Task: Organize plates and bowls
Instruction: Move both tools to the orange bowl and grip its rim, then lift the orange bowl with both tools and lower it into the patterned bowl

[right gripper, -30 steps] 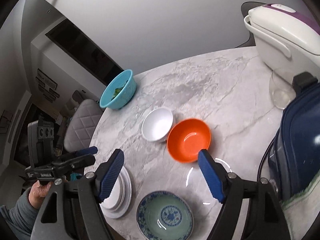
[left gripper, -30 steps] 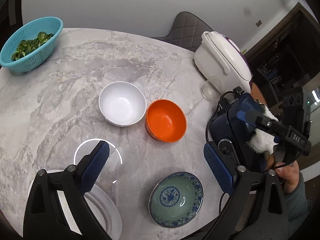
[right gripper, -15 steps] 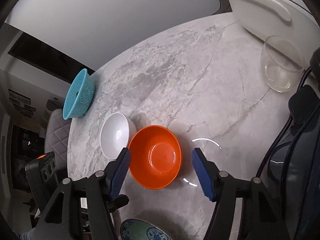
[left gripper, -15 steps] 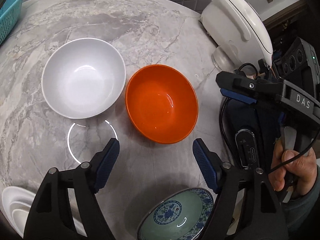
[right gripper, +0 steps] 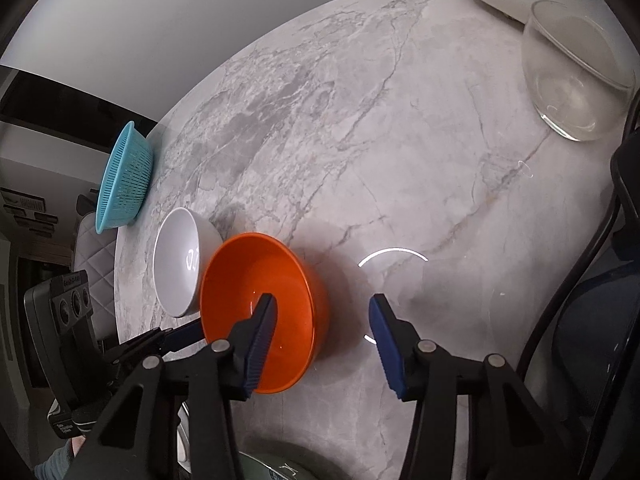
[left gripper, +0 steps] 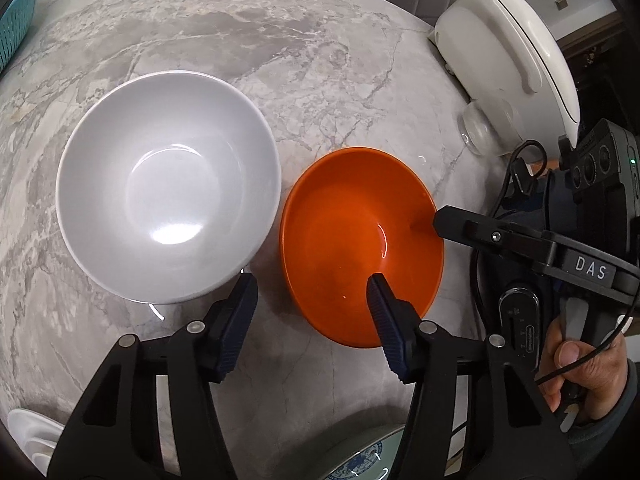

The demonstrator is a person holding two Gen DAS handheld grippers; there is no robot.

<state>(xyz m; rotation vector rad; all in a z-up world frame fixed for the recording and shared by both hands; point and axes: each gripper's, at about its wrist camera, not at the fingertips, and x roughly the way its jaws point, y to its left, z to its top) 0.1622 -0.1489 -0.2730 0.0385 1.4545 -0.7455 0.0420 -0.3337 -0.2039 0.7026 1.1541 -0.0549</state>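
An orange bowl (left gripper: 352, 232) and a white bowl (left gripper: 168, 184) stand side by side on the marble table. My left gripper (left gripper: 312, 284) is open and straddles the orange bowl's near-left rim, one finger inside, one in the gap beside the white bowl. My right gripper (right gripper: 322, 306) is open and straddles the orange bowl's (right gripper: 260, 300) right rim, left finger inside. The white bowl (right gripper: 178, 260) sits behind it. A blue-patterned plate (left gripper: 360, 460) and a stack of white plates (left gripper: 28, 448) peek in at the bottom edge.
A white rice cooker (left gripper: 508, 56) stands at the right with a clear glass (right gripper: 576, 72) in front of it. A teal colander (right gripper: 122, 184) sits at the far left table edge. A dark blue appliance with a cord (right gripper: 596, 320) stands at the right.
Both grippers moved down and in to the orange bowl. Each now has one finger inside its rim, where before they hovered short of it.
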